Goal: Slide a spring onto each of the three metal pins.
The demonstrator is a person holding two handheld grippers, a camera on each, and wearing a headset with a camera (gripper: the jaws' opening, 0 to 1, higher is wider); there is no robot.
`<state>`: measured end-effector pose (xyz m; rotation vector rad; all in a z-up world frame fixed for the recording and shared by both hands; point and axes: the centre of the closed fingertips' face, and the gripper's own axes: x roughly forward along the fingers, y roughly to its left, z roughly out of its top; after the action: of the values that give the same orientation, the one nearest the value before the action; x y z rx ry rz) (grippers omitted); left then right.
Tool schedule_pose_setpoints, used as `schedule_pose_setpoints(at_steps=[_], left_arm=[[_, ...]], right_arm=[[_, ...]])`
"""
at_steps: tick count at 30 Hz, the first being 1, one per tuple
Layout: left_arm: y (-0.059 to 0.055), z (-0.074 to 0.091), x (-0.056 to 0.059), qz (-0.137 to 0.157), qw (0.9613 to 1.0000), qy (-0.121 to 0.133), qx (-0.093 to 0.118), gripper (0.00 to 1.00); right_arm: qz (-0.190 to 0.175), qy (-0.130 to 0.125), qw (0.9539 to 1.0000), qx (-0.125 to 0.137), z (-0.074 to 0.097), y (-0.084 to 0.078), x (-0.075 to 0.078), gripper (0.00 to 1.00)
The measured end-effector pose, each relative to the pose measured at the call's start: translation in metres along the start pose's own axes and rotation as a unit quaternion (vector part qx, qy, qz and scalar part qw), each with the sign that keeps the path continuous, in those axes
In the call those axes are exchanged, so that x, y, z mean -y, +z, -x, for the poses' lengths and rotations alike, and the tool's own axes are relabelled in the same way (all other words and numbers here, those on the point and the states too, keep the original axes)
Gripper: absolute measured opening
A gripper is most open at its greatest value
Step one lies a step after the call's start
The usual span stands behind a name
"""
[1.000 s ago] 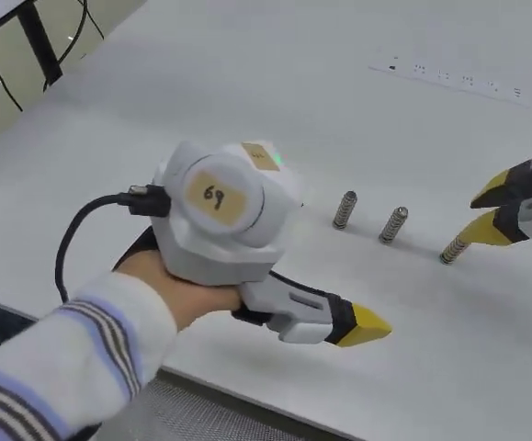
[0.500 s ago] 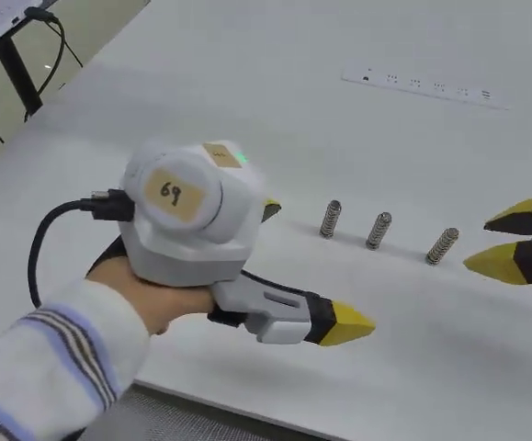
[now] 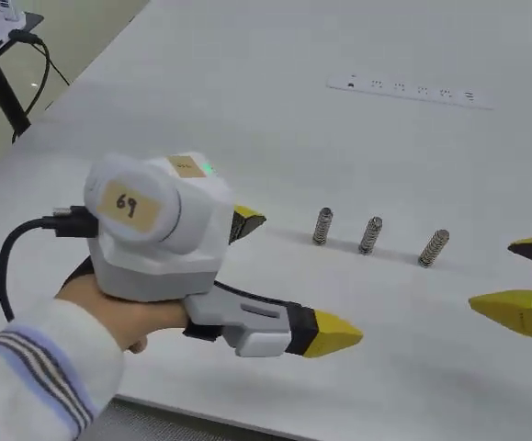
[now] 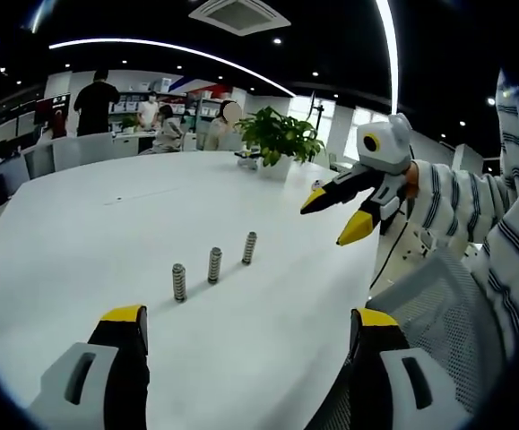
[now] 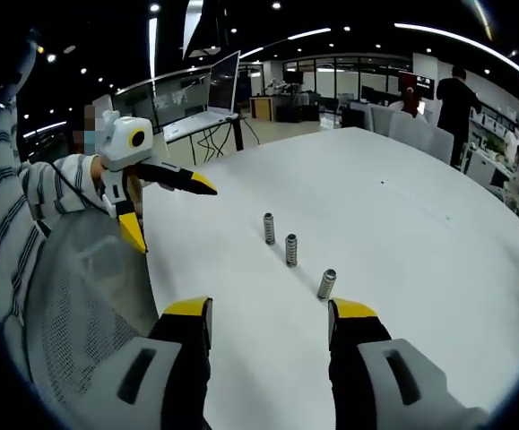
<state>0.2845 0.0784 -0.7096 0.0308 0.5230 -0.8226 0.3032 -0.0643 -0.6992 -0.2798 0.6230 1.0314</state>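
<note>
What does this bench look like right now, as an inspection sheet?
Surface: white table, flat and pale.
Job's things: three springs upright in a row, spaced apart; what holds them up is too small to tell.
Clutter: white power strip at the far side.
Grippers: left claw open, empty; right claw open, empty; both clear of the springs.
Cables: black cable plugged into the left claw's housing.
Surroundings: office; potted plant, laptop, people standing.
</note>
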Motion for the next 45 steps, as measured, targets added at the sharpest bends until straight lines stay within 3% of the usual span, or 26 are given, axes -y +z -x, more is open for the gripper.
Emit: schedule_pose_setpoints(at_steps=[3,5,10,14,18,23,28,34,45], left_arm=[[-0.003,0.004,0.001,-0.005,0.9999,-0.002,-0.009,0.92],[-0.003,0.007,0.002,-0.003,1.0000,-0.005,-0.008,0.92],[-0.001,0.015,0.004,-0.002,0.9999,-0.014,-0.005,0.93],[0.005,0.028,0.004,0.020,0.9994,-0.020,0.020,0.93],[0.003,0.042,0.001,0.028,0.9992,-0.019,0.022,0.95],[-0.002,0.055,0.000,0.030,0.9993,-0.017,0.012,0.98],[0.004,0.060,-0.003,0.043,0.9987,-0.005,0.027,0.98],[0.008,0.060,-0.001,0.062,0.9971,-0.001,0.046,0.98],[-0.004,0.058,-0.004,0.063,0.9976,0.005,0.028,0.98]], right_arm=[[-0.003,-0.012,0.9998,0.014,0.005,-0.002,-0.003,0.52],[-0.018,-0.019,0.9991,0.035,0.009,-0.001,-0.004,0.56],[-0.032,-0.029,0.9974,0.057,0.018,-0.005,-0.009,0.64],[-0.052,-0.034,0.9957,0.069,0.023,-0.011,-0.011,0.68],[-0.068,-0.042,0.9930,0.087,0.030,-0.011,-0.011,0.74],[-0.081,-0.052,0.9894,0.109,0.035,-0.009,-0.010,0.86],[-0.090,-0.075,0.9851,0.126,0.038,-0.007,-0.010,1.00],[-0.088,-0.087,0.9859,0.112,0.039,-0.011,-0.009,1.00],[-0.083,-0.104,0.9854,0.106,0.044,-0.010,-0.003,1.00]])
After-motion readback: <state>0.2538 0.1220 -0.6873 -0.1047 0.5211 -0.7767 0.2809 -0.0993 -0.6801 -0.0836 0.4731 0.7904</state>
